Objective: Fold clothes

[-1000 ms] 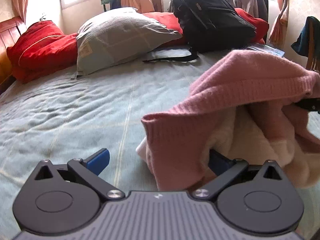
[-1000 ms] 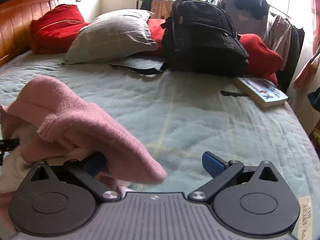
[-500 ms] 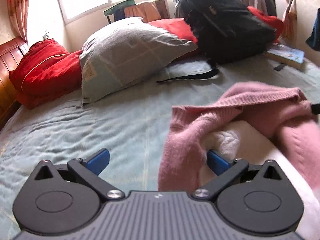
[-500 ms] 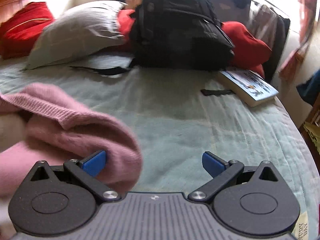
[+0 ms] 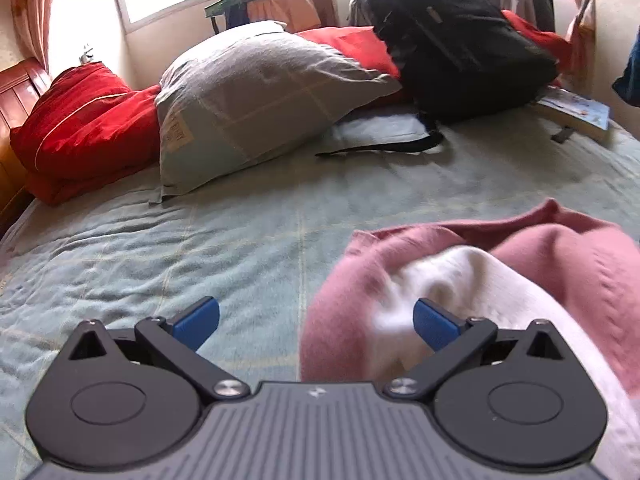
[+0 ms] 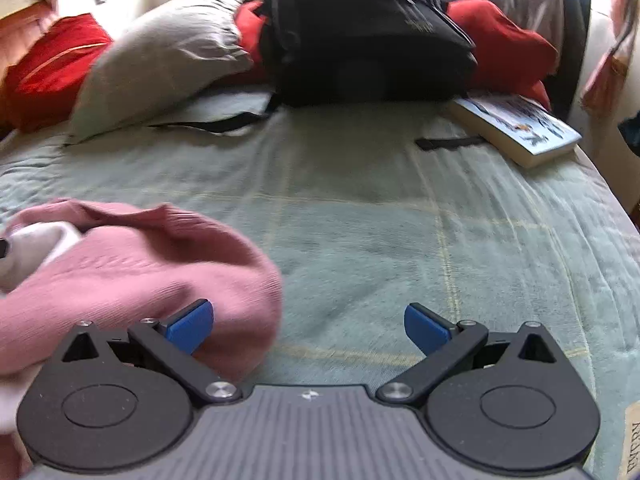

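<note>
Counting one pink sweater on the bed; we see both tools, left tool and right tool, wide, empty.

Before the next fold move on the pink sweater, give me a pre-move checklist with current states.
1. Left gripper open: ok, blue pads apart.
2. Right gripper open: ok, pads apart.
3. Pink sweater lying flat: not ok, bunched, white lining showing.
4. Sweater resting on the bedspread: cannot tell.
5. Bare bedspread to fold on: ok, open area ahead.
6. Backpack, book, pillow away from sweater: ok, at the far end.
</note>
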`<state>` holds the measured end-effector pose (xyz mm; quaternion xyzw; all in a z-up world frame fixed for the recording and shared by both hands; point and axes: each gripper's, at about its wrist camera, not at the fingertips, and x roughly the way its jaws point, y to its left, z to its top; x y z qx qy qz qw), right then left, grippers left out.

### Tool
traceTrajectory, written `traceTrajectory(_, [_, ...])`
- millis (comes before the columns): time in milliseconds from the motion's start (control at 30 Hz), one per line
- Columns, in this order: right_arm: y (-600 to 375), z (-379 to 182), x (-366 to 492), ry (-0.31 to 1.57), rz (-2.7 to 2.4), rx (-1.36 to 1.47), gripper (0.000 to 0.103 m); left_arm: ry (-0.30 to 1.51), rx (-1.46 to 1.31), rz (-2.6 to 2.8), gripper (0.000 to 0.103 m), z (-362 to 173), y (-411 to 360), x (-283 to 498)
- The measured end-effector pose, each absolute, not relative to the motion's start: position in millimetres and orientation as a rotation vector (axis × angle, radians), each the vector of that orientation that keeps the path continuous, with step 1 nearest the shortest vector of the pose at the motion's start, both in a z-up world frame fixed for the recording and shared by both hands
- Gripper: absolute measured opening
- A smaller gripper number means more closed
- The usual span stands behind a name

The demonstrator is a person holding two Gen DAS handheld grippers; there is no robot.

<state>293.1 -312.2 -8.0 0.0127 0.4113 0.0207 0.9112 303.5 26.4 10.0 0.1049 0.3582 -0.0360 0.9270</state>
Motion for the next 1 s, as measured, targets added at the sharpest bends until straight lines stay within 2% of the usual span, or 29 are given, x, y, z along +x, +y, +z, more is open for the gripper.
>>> traceTrajectory(267, [-283.8, 19.0, 229.1, 0.847, 0.189, 0.027, 0.103, 0.713, 0.241, -0.181, 0.102, 36.4, 12.7, 226.4])
traceTrajectory(500, [-265.6, 2.4, 194.4, 0.897, 0.239, 0.072, 0.103, 0.687, 0.241, -0.216, 0.102, 38.8, -6.6, 156.6])
traceTrajectory(800, [-265.8, -38.8, 192.6, 0.979, 0.112, 0.035, 0.103, 0.746, 0.216, -0.237, 0.102, 14.9, -34.4, 125.8])
traceTrajectory(1000, [-274.7, -48.6, 189.1, 0.951, 0.039, 0.005, 0.103, 0.761, 0.248, -0.236, 0.102, 6.0, -55.2, 119.5])
